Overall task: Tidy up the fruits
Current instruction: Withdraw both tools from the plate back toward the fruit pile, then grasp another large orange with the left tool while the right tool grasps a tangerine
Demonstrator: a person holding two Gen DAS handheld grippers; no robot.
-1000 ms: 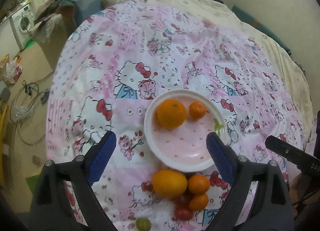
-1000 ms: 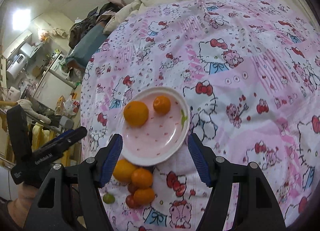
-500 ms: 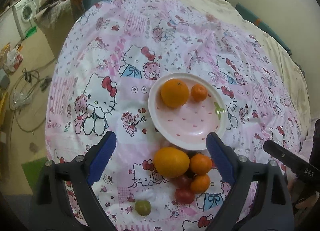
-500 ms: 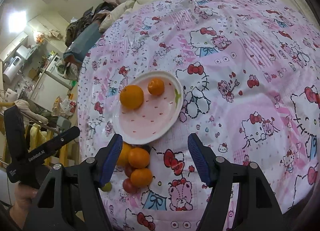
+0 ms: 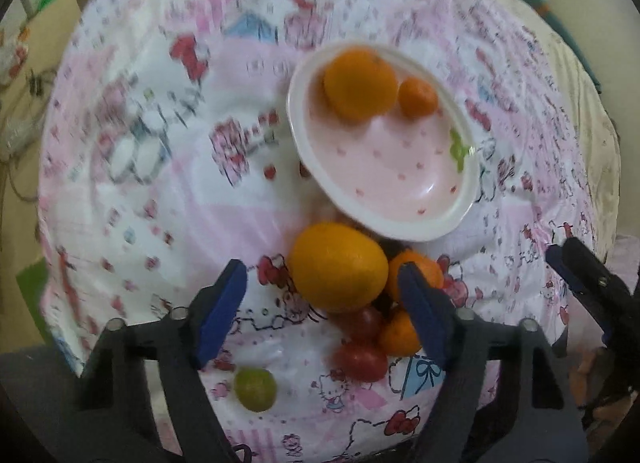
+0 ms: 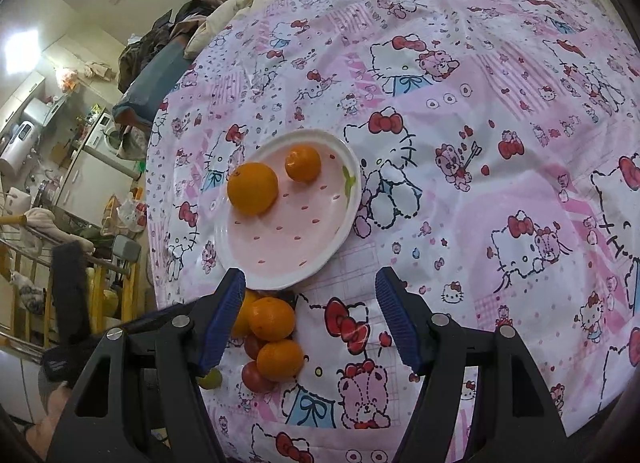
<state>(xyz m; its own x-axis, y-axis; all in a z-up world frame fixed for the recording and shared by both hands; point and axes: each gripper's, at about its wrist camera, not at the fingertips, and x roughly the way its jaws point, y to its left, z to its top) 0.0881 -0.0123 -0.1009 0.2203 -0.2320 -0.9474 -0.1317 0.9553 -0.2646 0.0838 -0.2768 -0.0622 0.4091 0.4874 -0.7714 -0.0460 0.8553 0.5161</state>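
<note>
A pink plate [image 5: 424, 191] [image 6: 292, 251] lies on the Hello Kitty bedspread with a large orange [image 5: 360, 83] [image 6: 253, 188] and a small mandarin [image 5: 418, 98] [image 6: 303, 163] on it. Below the plate lies a pile: a big orange [image 5: 338, 267], mandarins [image 6: 271, 318] [image 6: 280, 359], red tomatoes [image 5: 362, 357] [image 6: 256, 377] and a green fruit [image 5: 255, 389] [image 6: 210, 379]. My left gripper [image 5: 320, 309] is open, its jaws either side of the big orange. My right gripper [image 6: 310, 317] is open and empty over the bedspread, right of the pile.
The bedspread [image 6: 480, 143] covers a bed. Its left edge drops to a floor with cables [image 5: 24, 103]. A cluttered kitchen area [image 6: 60, 135] lies far left. A beige duvet [image 5: 580, 103] lies at the right. The right gripper's tip [image 5: 576, 267] shows in the left wrist view.
My left gripper has moved down and closer to the pile, so the big orange now sits between its jaws. My right gripper has drawn back, the plate now farther up in its view.
</note>
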